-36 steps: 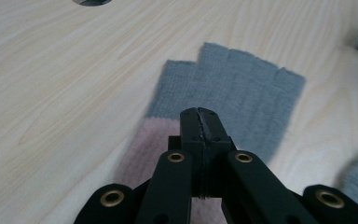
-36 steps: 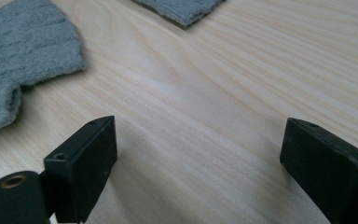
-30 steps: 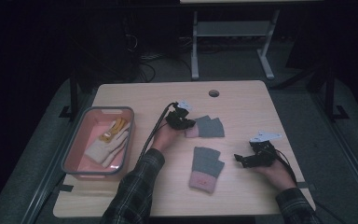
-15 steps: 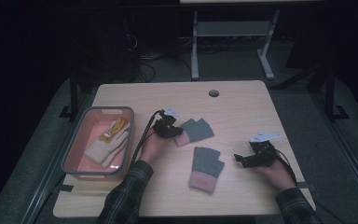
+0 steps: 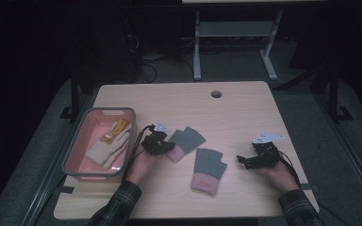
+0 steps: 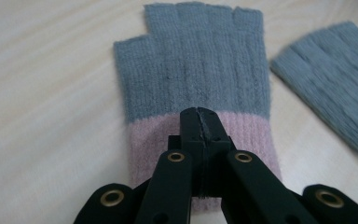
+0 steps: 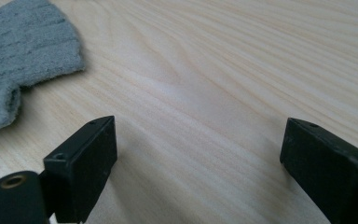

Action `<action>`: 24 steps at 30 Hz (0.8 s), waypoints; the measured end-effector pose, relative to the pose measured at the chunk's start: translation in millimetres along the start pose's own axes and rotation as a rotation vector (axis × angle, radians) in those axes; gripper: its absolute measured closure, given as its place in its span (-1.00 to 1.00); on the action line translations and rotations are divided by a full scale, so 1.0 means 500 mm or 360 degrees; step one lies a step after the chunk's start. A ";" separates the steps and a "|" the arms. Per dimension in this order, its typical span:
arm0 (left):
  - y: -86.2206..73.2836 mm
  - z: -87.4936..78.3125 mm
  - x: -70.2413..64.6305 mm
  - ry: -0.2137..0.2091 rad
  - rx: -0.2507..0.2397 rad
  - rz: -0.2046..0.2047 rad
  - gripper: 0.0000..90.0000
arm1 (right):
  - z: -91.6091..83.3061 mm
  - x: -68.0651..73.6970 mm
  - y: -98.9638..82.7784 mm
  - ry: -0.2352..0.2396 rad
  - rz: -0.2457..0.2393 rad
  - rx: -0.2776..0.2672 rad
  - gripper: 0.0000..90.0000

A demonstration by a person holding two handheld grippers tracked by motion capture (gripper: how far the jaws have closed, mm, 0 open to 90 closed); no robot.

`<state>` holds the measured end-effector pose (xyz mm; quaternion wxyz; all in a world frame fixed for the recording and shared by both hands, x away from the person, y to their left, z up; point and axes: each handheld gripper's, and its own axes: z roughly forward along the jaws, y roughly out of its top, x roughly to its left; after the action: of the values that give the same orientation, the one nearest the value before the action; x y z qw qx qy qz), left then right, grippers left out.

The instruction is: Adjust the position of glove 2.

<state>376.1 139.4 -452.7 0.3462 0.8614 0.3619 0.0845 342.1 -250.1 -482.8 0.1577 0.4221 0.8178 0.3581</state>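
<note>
Grey fingerless glove with pink cuff (image 6: 193, 88), flat on the wooden table (image 5: 235, 108), pinched at the cuff by the left gripper (image 5: 159, 143), jaws closed tight on the knit. Just beside it, a second matching glove (image 5: 208, 168), also flat, nearer the table's front edge. Further right, well apart from both, the right gripper (image 7: 198, 154), jaws wide, nothing between them, low over bare wood. At far left, a pink bin (image 5: 78, 150) with a cream and yellow glove (image 5: 109, 143) inside.

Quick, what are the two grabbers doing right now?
Left gripper: shut on the pink cuff of the grey glove.
Right gripper: open, holding nothing, over the bare table.
</note>
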 end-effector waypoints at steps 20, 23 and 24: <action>-0.089 -0.076 -0.071 -0.0081 0.0048 -0.0026 0.99 | 0.000 0.001 0.000 -0.0006 0.0003 0.0000 -0.77; -0.091 -0.085 -0.072 -0.0076 0.0003 -0.0049 0.89 | 0.000 0.001 0.000 -0.0006 0.0002 -0.0001 -0.77; -0.088 -0.088 -0.072 -0.0062 -0.0016 -0.0047 0.83 | 0.000 0.001 0.000 -0.0006 0.0003 -0.0001 -0.77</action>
<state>308.0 160.5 -444.8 0.3586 0.8557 0.3675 0.0643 341.9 -249.7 -482.8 0.1590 0.4236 0.8169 0.3576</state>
